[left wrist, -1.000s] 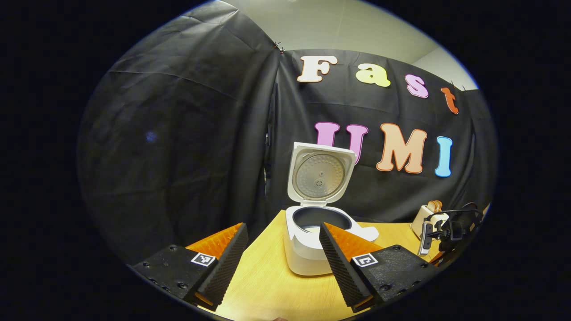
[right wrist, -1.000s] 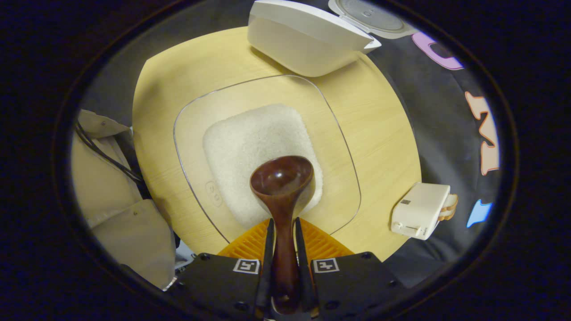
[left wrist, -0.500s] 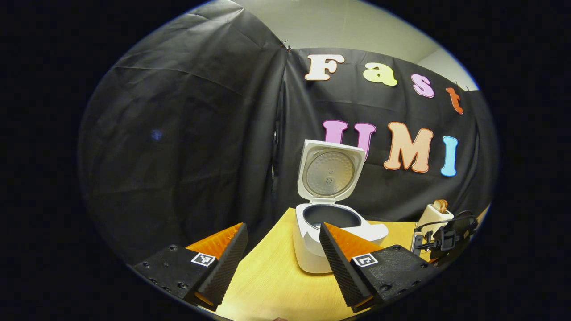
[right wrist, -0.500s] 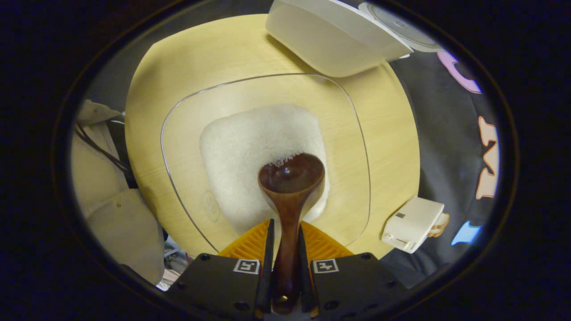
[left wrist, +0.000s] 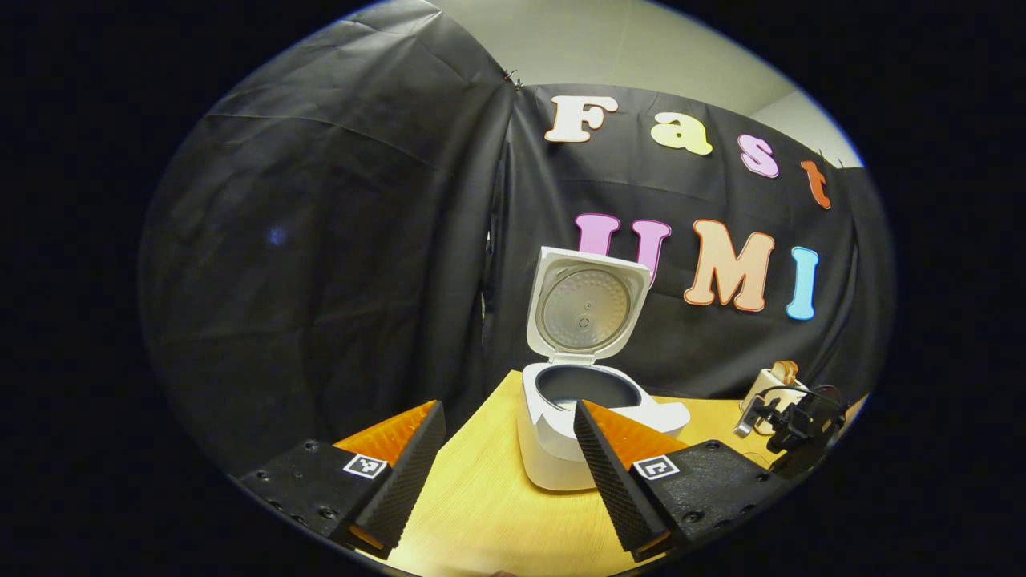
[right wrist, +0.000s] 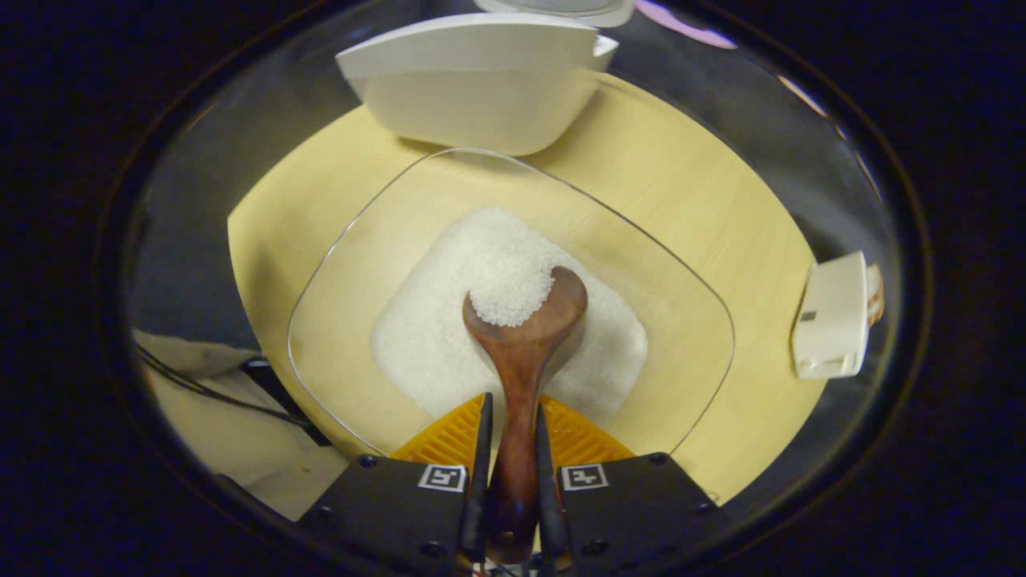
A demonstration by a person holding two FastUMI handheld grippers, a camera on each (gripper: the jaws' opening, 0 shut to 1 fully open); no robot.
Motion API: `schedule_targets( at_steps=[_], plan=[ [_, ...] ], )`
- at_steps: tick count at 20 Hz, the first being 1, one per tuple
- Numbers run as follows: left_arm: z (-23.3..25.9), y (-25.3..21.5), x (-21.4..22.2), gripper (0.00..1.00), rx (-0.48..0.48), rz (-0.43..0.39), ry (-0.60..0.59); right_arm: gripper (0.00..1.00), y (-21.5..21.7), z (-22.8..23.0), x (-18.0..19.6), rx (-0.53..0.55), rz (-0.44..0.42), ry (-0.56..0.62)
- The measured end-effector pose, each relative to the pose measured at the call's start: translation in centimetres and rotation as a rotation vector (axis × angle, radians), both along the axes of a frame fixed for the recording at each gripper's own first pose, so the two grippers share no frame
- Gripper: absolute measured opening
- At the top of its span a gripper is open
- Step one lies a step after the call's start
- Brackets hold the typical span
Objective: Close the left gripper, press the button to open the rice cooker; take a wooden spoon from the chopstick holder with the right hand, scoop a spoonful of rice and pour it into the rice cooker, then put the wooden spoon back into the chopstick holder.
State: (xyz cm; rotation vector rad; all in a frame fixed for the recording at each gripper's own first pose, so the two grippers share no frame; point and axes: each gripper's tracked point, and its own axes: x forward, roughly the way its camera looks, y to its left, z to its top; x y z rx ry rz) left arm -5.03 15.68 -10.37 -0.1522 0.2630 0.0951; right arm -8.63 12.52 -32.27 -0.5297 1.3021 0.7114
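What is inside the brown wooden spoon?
A small heap of white rice sits in the bowl of the brown wooden spoon, held by the right gripper above the clear glass dish. The heap covers part of the spoon's bowl beneath it.

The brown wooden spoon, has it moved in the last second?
Yes. The brown wooden spoon dipped into the white rice in the clear glass dish and now carries a heap.

Wooden table (right wrist: 689, 200) under rice cooker (right wrist: 473, 88), glass dish (right wrist: 689, 296), toaster (right wrist: 834, 316).
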Motion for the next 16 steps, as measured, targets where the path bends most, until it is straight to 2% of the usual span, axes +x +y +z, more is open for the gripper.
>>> schedule_targets(
  at_steps=[2,3,6,12,16],
  plan=[
    [0.2,-0.1,0.2,0.92,0.008,-0.004,-0.003,0.28,0.4,0.3,0.6,0.077,-0.066,-0.066],
    [0.3,-0.3,0.4,0.95,0.013,-0.010,-0.002,0.29,0.5,0.6,0.6,0.107,-0.100,-0.092],
    [0.8,-1.3,0.9,0.93,0.026,-0.038,-0.011,0.28,0.8,1.3,0.6,0.176,-0.166,-0.110],
    [2.2,-3.7,1.7,0.95,0.033,-0.094,-0.041,0.30,0.1,4.5,1.0,0.236,-0.198,-0.167],
    [2.4,-4.7,2.2,0.93,0.018,-0.114,-0.048,0.27,0.0,8.6,2.3,0.281,-0.207,-0.238]
  ],
)
